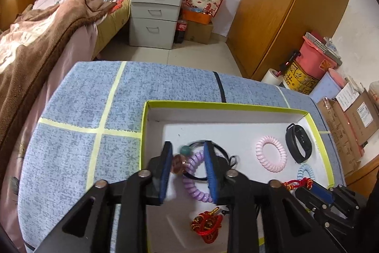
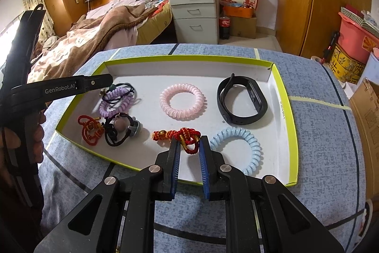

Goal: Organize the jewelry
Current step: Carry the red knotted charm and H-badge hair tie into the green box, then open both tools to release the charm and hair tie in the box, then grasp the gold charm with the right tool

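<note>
A shallow white tray with a lime rim (image 1: 213, 104) (image 2: 189, 57) lies on the blue-clothed table. My left gripper (image 1: 188, 146) (image 2: 106, 80) is open at the tray's left end, with a purple coil hair tie (image 1: 193, 184) (image 2: 116, 100) and some blurred beads between its pads. My right gripper (image 2: 189, 140) (image 1: 315, 189) is shut on a red knotted bracelet (image 2: 184, 134) (image 1: 297, 183) near the tray's front edge. Also in the tray are a pink coil (image 2: 165, 101) (image 1: 259, 153), a black fitness band (image 2: 236, 121) (image 1: 293, 146) and a light blue coil (image 2: 254, 158) (image 1: 304, 171).
A red knot ornament (image 2: 88, 129) (image 1: 207, 227) and a black beaded hair tie (image 2: 120, 125) lie at the tray's front left. Past the table are a bed (image 1: 35, 44), a grey drawer unit (image 1: 154, 16) and a wooden wardrobe (image 1: 284, 4). Boxes (image 1: 350, 125) stand to the right.
</note>
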Demonstrator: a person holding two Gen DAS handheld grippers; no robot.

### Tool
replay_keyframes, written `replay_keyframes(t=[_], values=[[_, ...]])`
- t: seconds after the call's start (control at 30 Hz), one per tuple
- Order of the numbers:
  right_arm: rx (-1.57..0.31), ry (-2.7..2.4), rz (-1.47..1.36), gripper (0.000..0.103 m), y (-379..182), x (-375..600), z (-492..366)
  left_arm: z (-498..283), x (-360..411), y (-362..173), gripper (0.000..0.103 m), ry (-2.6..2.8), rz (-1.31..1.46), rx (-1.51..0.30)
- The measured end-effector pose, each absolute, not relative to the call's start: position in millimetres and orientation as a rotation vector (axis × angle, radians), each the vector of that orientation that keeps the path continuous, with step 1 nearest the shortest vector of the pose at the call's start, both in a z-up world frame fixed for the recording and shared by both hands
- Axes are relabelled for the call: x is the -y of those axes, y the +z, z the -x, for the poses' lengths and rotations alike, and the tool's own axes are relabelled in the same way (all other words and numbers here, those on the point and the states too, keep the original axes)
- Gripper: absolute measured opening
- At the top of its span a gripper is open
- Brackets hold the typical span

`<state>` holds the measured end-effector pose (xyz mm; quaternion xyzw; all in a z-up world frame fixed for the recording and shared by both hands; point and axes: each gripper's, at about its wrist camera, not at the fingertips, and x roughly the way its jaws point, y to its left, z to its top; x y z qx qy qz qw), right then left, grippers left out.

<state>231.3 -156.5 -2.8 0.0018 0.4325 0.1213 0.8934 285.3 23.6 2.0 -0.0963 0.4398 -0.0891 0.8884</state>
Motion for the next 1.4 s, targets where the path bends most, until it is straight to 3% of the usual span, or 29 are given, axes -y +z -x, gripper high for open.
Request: replay_keyframes(t=[0.13, 0.23, 0.27, 0.67, 1.4], values=[[-0.897, 0.253, -0.012, 0.021, -2, 158, -232, -282, -25, 4, 0.038, -0.183, 0.200, -0.905], [-0.896, 0.257, -0.022, 0.040, -2, 159, -230, -279, -26, 6, 0.038, -0.185, 0.206, -0.897], [-0.892, 0.261, -0.024, 0.041, -1, 159, -230, -277, -26, 8, 0.039, -0.186, 0.204, -0.891], [-0.860, 0.261, -0.027, 0.041, 12, 157, -219, -251, -28, 25, 0.047, -0.199, 0.202, -0.863], [-0.804, 0.264, -0.023, 0.042, 36, 156, -161, -155, -18, 58, 0.051, -0.181, 0.130, -0.771]])
